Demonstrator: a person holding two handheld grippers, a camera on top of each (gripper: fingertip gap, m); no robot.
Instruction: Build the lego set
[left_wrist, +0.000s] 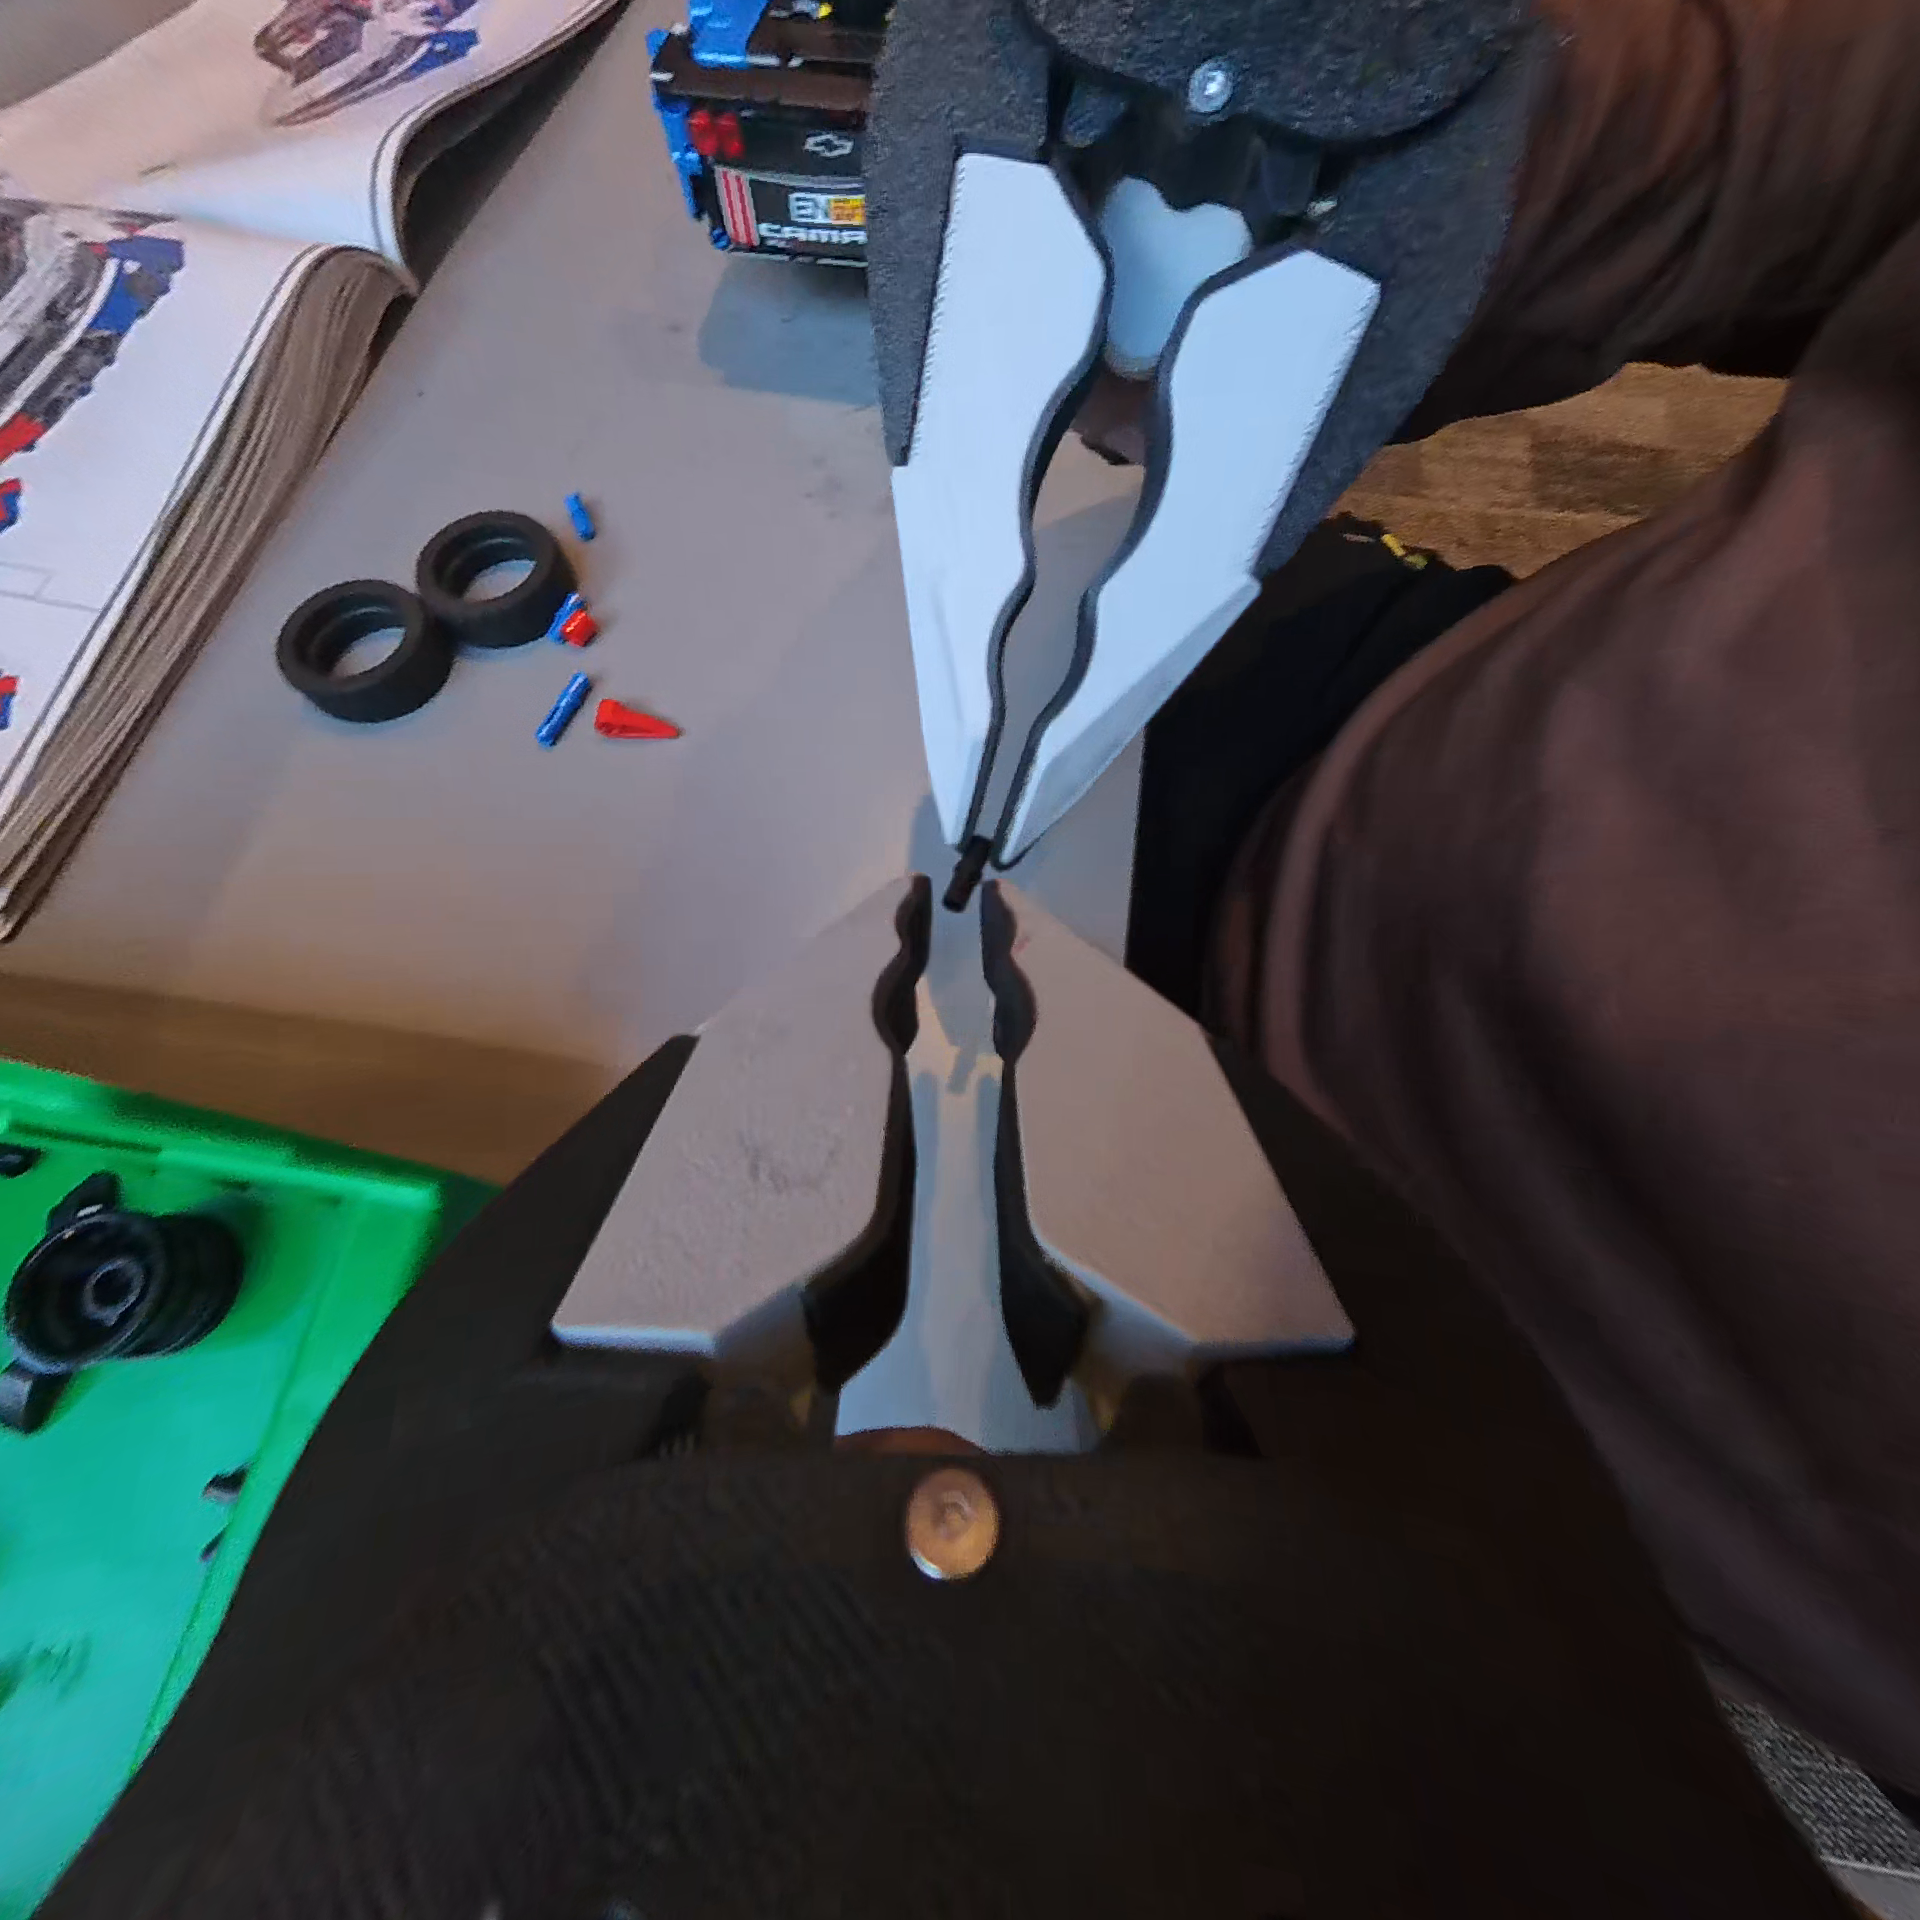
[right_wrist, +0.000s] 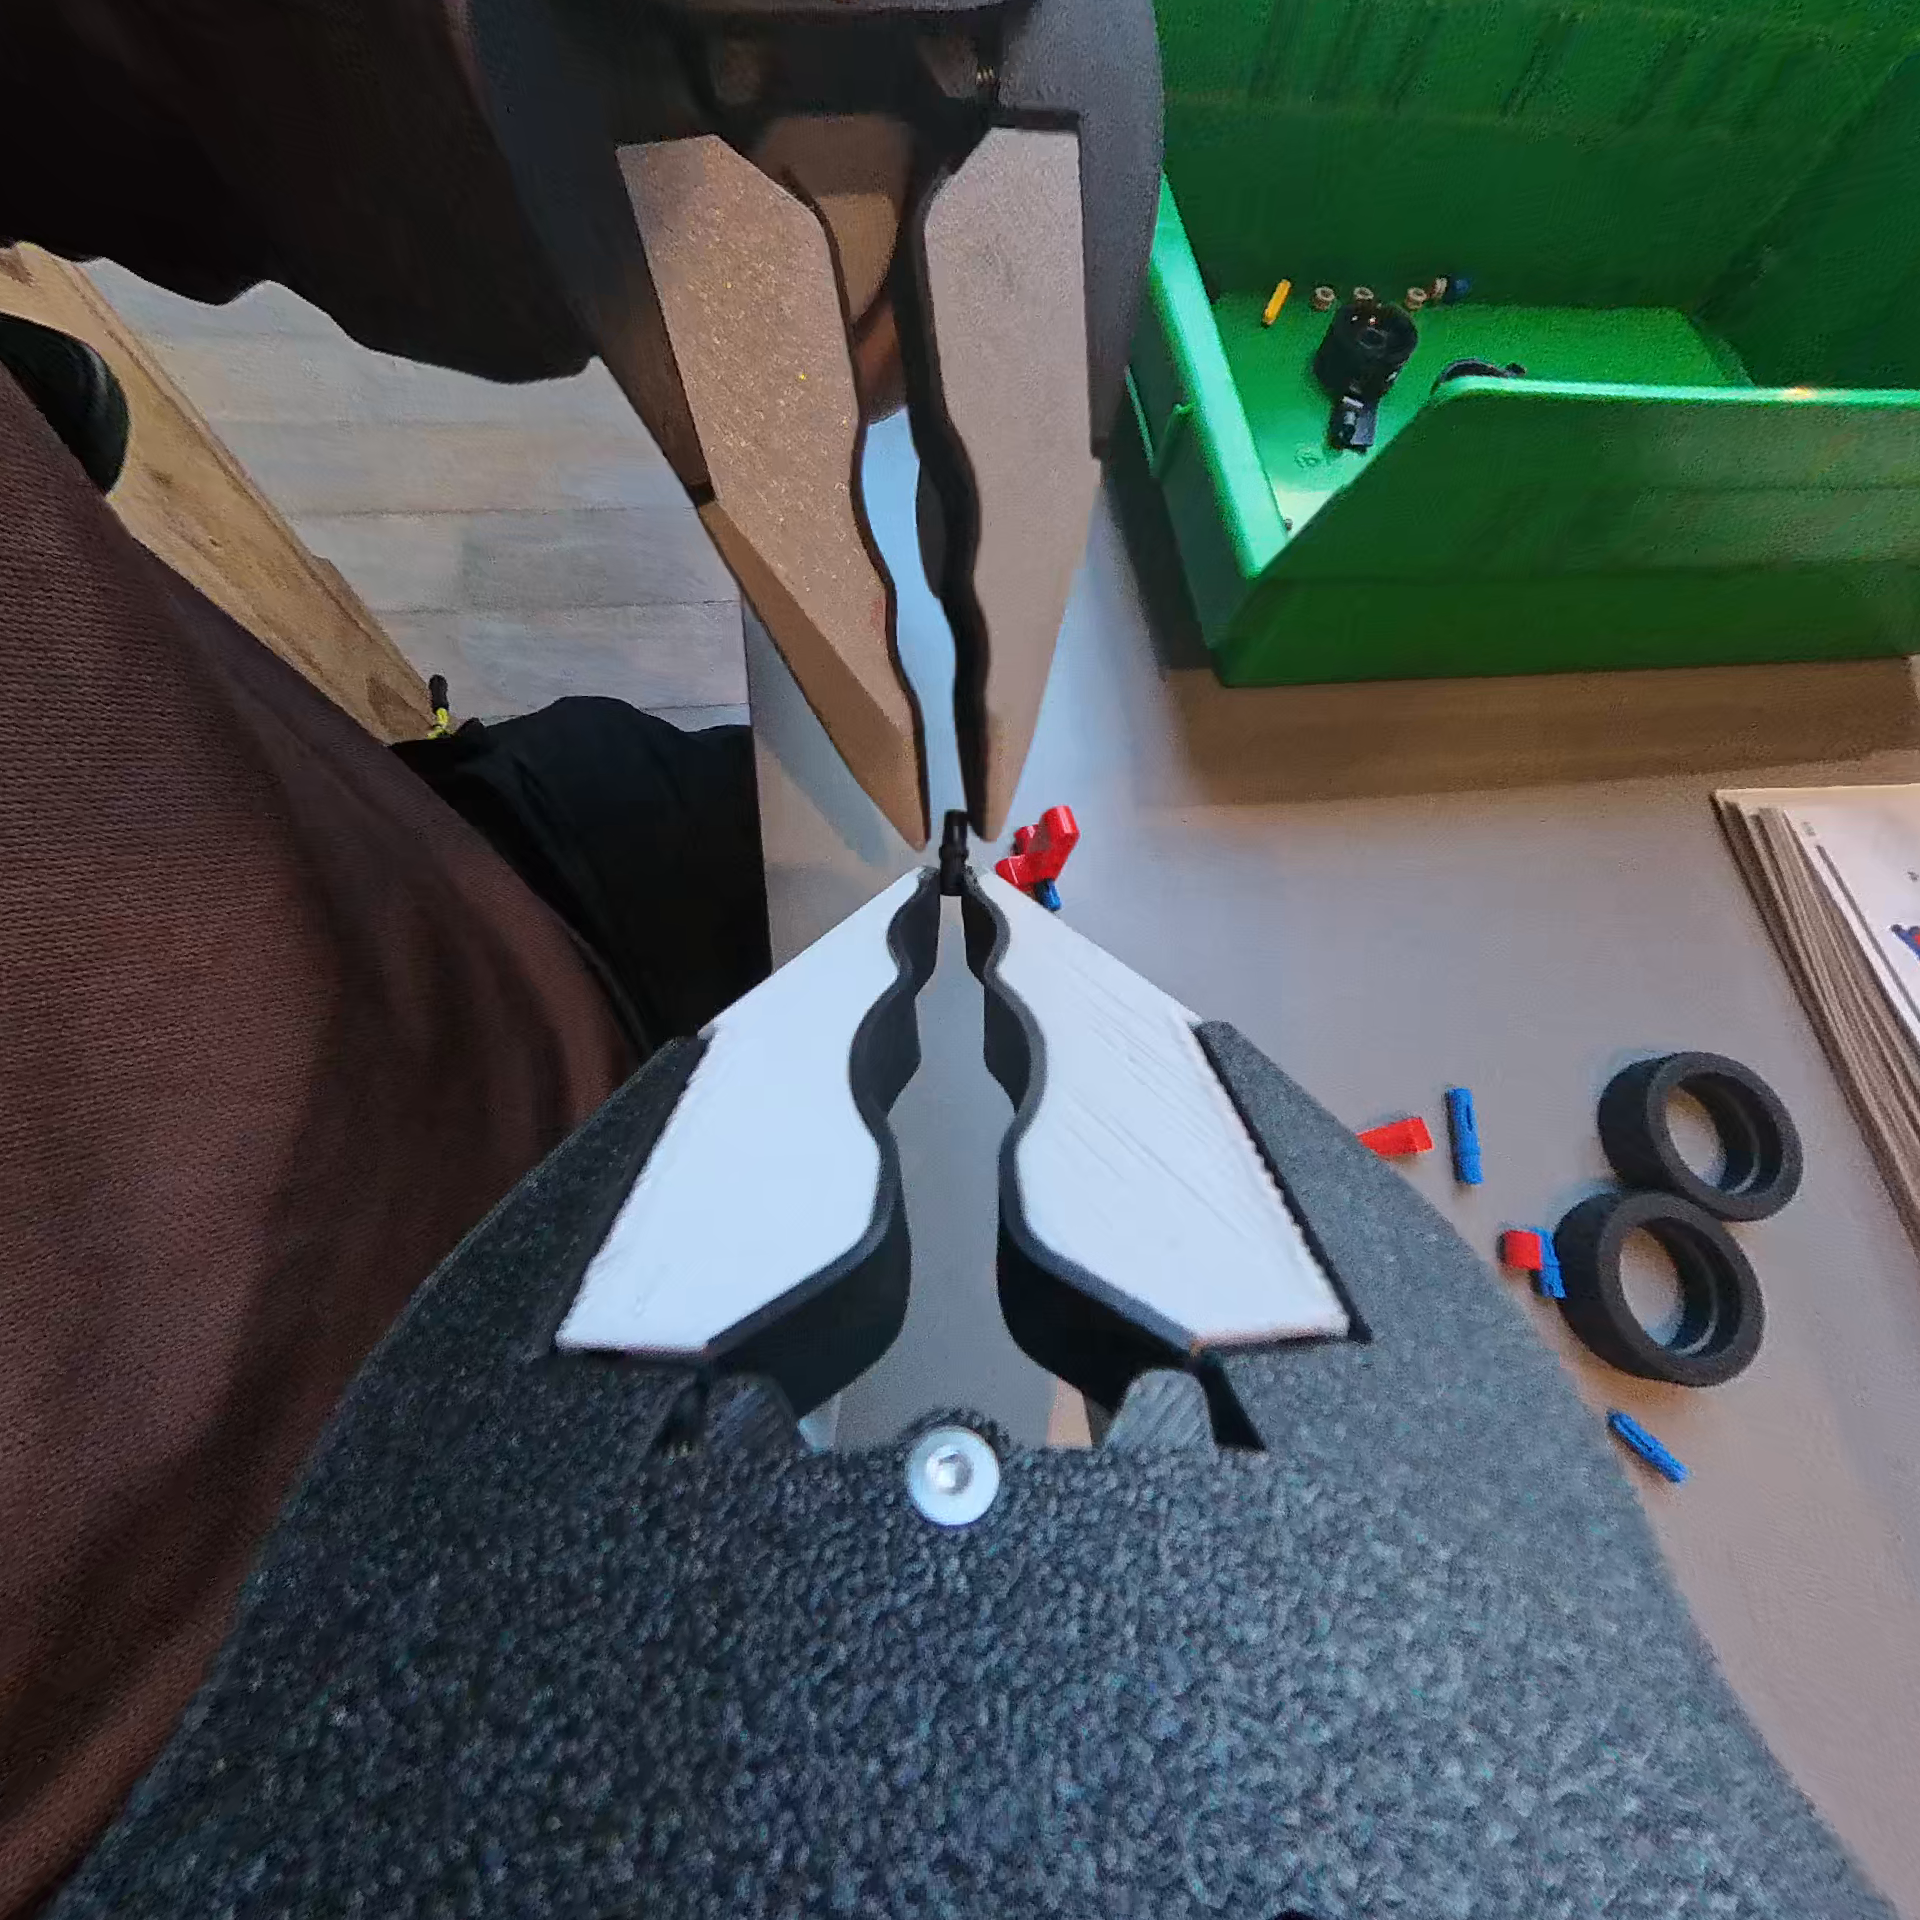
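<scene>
Right tool (right_wrist: 948, 883) clamped on small black pin (right_wrist: 951, 844), tip to tip with left tool (left_wrist: 948, 896) above worktop (left_wrist: 727, 582) edge. Left tool tips seen slightly apart in left wrist view, flanking pin's free end; contact cannot be told. Pin judged light, stiff, smooth, easily twisted or dropped; hold best taken squarely across shaft, near middle. Two black tyres (right_wrist: 1678, 1216), blue pins (right_wrist: 1463, 1135) and red pieces (right_wrist: 1397, 1138) lie loose on worktop. Green bin (right_wrist: 1558, 582) and part-built car (left_wrist: 774, 166) stand apart.
</scene>
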